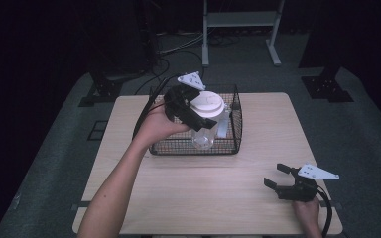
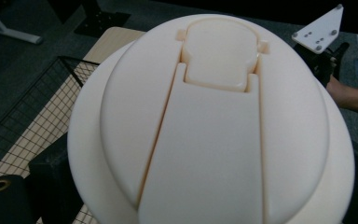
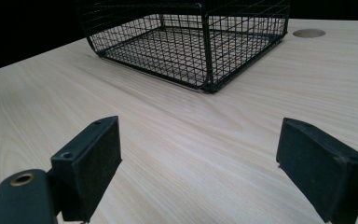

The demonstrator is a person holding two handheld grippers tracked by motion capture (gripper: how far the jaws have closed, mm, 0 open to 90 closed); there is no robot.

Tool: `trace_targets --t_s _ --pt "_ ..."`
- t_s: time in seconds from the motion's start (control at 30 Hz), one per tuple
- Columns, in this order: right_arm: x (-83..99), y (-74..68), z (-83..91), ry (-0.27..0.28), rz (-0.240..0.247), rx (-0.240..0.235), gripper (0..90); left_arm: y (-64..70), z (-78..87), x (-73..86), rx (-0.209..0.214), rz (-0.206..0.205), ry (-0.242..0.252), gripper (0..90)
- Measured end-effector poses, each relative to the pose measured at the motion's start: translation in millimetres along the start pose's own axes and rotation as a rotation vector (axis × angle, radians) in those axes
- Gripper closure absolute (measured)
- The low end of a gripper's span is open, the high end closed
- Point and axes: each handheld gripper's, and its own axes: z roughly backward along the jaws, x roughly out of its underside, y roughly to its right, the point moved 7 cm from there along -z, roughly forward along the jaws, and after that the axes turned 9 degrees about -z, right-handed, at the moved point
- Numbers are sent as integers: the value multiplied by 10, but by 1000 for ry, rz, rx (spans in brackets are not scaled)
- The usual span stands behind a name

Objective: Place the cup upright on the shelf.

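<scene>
A clear plastic pitcher with a round cream lid is upright inside the black wire basket, its top well above the rim. My left gripper is shut across the lid from the left side. In the left gripper view the lid is very close, with a flip spout cover at its top. Whether the pitcher's base touches the basket floor I cannot tell. Near the table's front right, my right gripper is open and low over the wood, its jaws wide apart with nothing between them.
The basket stands at the back middle of the light wooden table; its mesh wall lies left of the lid. A round hole is in the tabletop beyond it. Dark stands and cables lie on the floor behind.
</scene>
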Motion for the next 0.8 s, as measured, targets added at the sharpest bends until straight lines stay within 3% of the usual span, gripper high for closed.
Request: trace_targets --t_s 0.57,0.8 --pt "-3 3 -2 2 -3 0 128 -483 -93 38 -68 75 -58 53" --pt "-2 -5 1 0 -6 -2 128 -646 -220 66 -64 116 -89 53"
